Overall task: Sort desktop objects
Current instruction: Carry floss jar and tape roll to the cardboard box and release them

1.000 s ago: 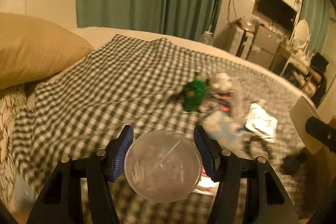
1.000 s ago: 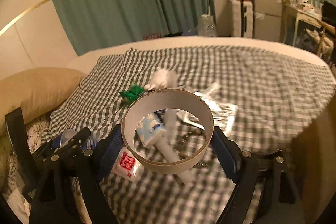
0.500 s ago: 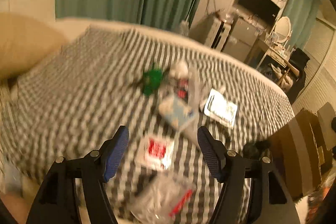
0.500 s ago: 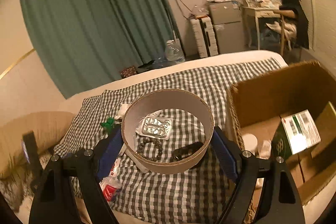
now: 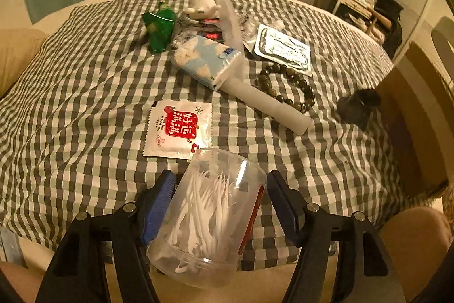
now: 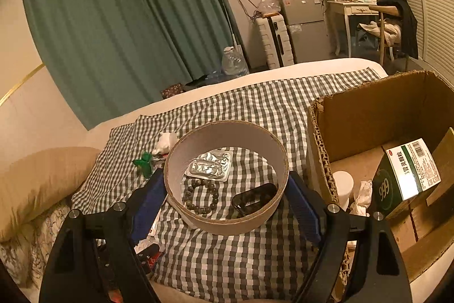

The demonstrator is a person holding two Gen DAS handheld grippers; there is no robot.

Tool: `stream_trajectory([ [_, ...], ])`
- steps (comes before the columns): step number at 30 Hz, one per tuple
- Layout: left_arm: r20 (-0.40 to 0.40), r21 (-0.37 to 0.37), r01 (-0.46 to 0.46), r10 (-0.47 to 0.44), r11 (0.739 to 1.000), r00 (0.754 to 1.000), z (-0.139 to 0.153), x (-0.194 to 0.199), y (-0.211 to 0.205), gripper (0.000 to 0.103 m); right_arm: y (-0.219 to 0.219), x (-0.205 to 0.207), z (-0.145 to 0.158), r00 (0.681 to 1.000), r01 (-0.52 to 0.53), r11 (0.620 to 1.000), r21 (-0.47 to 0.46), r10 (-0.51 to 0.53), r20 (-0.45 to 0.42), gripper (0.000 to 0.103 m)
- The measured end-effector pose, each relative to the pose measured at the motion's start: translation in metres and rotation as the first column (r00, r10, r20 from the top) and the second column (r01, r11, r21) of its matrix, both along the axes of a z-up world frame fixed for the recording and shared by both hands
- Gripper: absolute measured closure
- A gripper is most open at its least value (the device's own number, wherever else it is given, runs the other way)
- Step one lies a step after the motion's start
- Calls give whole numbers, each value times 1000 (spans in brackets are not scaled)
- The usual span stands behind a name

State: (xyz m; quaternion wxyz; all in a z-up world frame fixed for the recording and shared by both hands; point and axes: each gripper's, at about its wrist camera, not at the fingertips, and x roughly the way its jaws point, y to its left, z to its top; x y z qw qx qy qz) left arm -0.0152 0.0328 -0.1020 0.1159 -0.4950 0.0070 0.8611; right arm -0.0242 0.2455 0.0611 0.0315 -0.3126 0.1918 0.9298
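Floss picks fill a clear plastic jar (image 5: 210, 215) that lies on its side at the near edge of the checked cloth (image 5: 85, 104). The left gripper (image 5: 220, 175) straddles the jar. Its jaws are spread, and a sliver of cloth shows between the left pad and the jar wall, so nothing is pinched.

Just beyond the jar's mouth lies a red-and-white sachet (image 5: 178, 129). Further in, around the middle of the cloth, a blue-and-white tissue pack (image 5: 207, 61) rests on a long white tube (image 5: 266, 104), with a dark bead bracelet (image 5: 300, 93) touching the tube. A foil blister pack (image 5: 283, 50) sits just past the beads. A green wrapper (image 5: 159, 30) lies towards the far left corner, and a small black object (image 5: 359, 107) lies near the right edge.

The right gripper (image 6: 225, 176) pinches a wide cardboard ring (image 6: 227, 220), one blue pad pressed to each side of its outer wall, and holds it above the cloth. Beside it, at the cloth's right edge, stands an open cardboard box (image 6: 369, 115). The box holds a green-and-white medicine carton (image 6: 405, 178) and a white pot (image 6: 343, 183).
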Motion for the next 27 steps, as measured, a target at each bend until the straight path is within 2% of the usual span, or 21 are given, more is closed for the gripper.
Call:
stream_trajectory([
  [4,47,-62,12,-9,998,999,-14,-5,6,30,1,0,-4,1000,4,1000,-4,-4,5,20],
  [7,30,-63,5,-3,998,1000,-13,-4,7,32,3,2,-3,1000,5,1000,5,-5,4,20],
  [10,12,-49,4,-4,999,1000,-5,-2,6,33,15,12,3,999,52,999,11,-52,-17,20],
  [13,-24,24,-31,31,999,999,23,-1,6,35,39,22,11,996,85,996,12,-85,-10,20],
  [15,-47,101,-14,19,995,999,48,-1,15,37,55,28,15,993,122,992,39,-122,7,20],
  [18,-122,158,58,-39,986,992,94,0,47,38,84,40,18,986,164,985,57,-166,27,20],
  [22,-220,236,222,-170,946,961,150,5,110,38,121,54,21,970,235,970,66,-238,43,20],
  [24,-242,260,306,-245,916,939,168,8,148,39,135,59,25,966,254,965,64,-257,38,20],
  [25,-245,281,353,-288,892,926,176,10,171,39,141,62,28,962,267,961,70,-270,36,20],
  [27,-248,309,400,-333,863,910,184,13,200,39,155,67,33,957,285,955,81,-289,35,20],
])
